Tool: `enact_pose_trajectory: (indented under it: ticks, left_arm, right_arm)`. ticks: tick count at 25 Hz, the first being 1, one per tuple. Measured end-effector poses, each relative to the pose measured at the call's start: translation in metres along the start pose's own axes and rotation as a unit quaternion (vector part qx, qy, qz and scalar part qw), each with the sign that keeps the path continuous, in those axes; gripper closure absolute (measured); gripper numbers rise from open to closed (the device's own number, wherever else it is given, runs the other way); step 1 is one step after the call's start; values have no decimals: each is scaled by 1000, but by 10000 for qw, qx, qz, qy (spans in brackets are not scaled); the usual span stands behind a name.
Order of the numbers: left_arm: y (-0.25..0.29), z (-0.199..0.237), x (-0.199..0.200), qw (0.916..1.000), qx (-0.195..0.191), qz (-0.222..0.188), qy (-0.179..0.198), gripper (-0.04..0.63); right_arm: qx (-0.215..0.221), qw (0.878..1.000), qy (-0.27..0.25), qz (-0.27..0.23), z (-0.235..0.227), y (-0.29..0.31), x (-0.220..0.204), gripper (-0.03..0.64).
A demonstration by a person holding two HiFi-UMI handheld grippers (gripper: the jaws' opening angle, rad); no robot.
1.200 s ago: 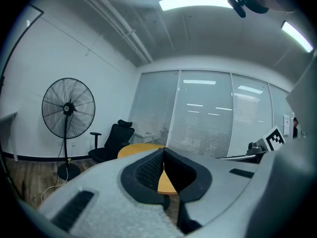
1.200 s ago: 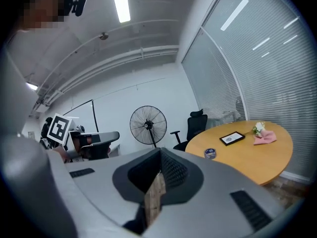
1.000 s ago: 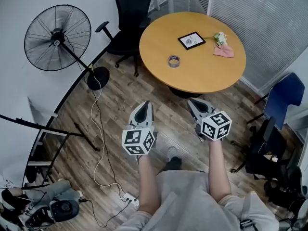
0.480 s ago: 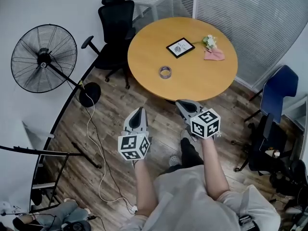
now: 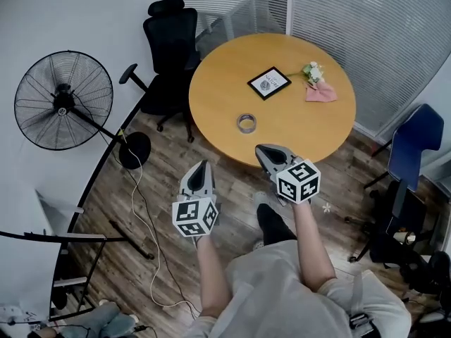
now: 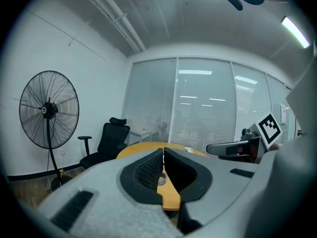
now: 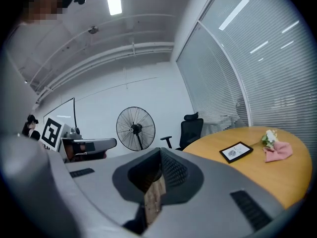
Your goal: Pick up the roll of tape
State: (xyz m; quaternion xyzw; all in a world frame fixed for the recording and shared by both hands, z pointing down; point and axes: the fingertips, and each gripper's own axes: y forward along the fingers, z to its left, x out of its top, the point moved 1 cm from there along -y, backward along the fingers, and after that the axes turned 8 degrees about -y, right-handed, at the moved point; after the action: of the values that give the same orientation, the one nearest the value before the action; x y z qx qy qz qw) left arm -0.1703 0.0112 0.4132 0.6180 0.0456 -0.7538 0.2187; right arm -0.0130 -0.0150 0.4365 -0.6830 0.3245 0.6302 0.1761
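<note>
Tape roll (image 5: 246, 123) lies flat on the round wooden table (image 5: 211, 69), ahead of both claws, and it has drawn nearer over the last second as the person stepped up to the table. Left gripper (image 5: 199, 166), jaws pressed together on nothing, is short of the table edge with the roll ahead and to its right. Right gripper (image 5: 262, 150), likewise closed and empty, now shows at the near rim with the roll just beyond its tips to the left, so the approach looks nearly over and a claw must open next.
</note>
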Motion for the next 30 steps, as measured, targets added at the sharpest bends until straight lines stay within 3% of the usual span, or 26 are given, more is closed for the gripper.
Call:
enact_pose_trajectory:
  ticks: [6,12,15,30]
  left_arm:
    - [53,27,24,9998,185,37,-33,580]
    - [106,41,47,9997,211,124,58,506]
    - [133,51,57,9996,270,117,38,491]
    - [235,70,50,9986,412,318,-72,471]
  right_arm:
    - [-67,10000,-55,-20,-44,41,24,555]
    - [-59,10000,-68,-16,-91,83,50,518]
    - [36,9998,-156,136,-110,107,54,459]
    - [81,9986,-110,518,-204,182,31,453]
